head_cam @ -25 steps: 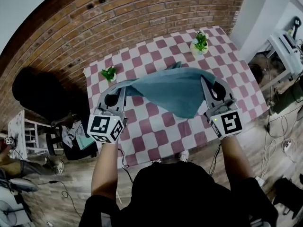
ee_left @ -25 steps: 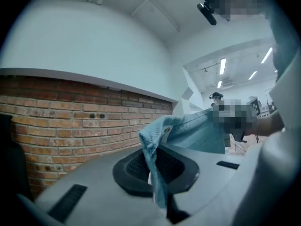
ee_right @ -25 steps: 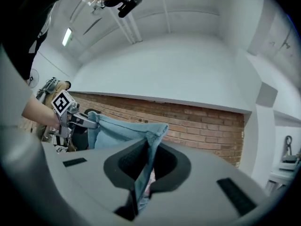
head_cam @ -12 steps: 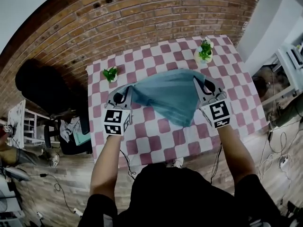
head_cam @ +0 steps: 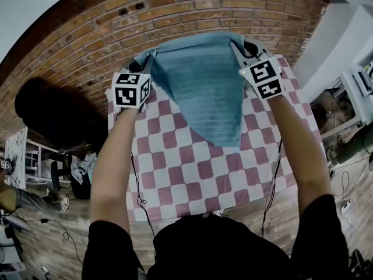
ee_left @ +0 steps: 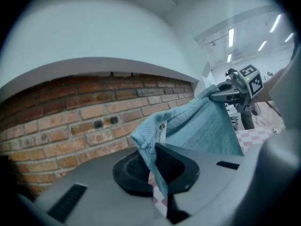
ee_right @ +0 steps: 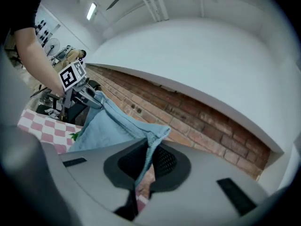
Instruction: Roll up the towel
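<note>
Room: a brick wall (head_cam: 192,7) rises behind a worktop (head_cam: 192,174) covered in a red-and-white checked cloth.
Head view, towel: the blue towel (head_cam: 201,92) is up in the air, stretched between the left gripper (head_cam: 145,62) and the right gripper (head_cam: 236,44). It hangs over the far part of the worktop and narrows to a point at the bottom.
Head view, arms: both arms reach forward and up, well apart, so the top edge is almost taut.
Left gripper view: the fingers are pressed together on one top corner of the towel, with a small label (ee_left: 161,134) just beside the pinch. The cloth runs off toward the other gripper.
Right gripper view: the fingers pinch the opposite top corner in the same way, and the towel fans away toward the left gripper.
Step in hand: probably opening the towel out so it can be laid flat before any rolling.
Doing it well: hold both pinches firm and the top edge level and tight. Let the hanging point meet the worktop first, then draw the cloth down flat and free of folds, square to the worktop's edge, before letting go.
</note>
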A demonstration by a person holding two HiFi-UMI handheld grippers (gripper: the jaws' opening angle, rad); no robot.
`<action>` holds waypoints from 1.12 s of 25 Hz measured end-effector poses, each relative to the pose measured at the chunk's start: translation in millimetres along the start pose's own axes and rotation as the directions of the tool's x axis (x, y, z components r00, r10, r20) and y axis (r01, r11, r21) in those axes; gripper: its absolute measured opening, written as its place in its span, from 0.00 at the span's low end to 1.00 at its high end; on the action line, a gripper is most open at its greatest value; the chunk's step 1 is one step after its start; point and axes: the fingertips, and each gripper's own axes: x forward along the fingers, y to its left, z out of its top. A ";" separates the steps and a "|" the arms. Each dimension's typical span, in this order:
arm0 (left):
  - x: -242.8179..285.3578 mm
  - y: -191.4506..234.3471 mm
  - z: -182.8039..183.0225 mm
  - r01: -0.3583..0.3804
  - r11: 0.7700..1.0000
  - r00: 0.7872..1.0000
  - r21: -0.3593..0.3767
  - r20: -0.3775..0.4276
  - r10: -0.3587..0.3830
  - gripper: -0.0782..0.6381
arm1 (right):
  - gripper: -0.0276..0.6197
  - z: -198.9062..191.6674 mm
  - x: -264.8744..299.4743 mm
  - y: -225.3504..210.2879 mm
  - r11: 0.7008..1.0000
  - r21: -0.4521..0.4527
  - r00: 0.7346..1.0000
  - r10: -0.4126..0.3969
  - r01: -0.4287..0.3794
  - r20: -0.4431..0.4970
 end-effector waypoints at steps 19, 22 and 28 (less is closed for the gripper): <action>-166.4 16.4 199.7 -0.236 0.884 0.898 0.403 0.437 0.041 0.12 | 0.06 192.3 -111.4 -48.6 0.986 -0.117 0.915 -0.061 0.117 0.398; -175.8 -2.1 159.4 -0.180 0.886 0.927 0.427 0.374 0.008 0.12 | 0.06 162.1 -121.0 -14.9 0.993 -0.102 0.935 -0.017 0.057 0.355; -221.1 -47.5 102.5 -0.071 0.913 0.946 0.401 0.318 -0.066 0.12 | 0.07 136.9 -171.9 41.4 0.999 -0.016 0.930 0.037 -0.034 0.365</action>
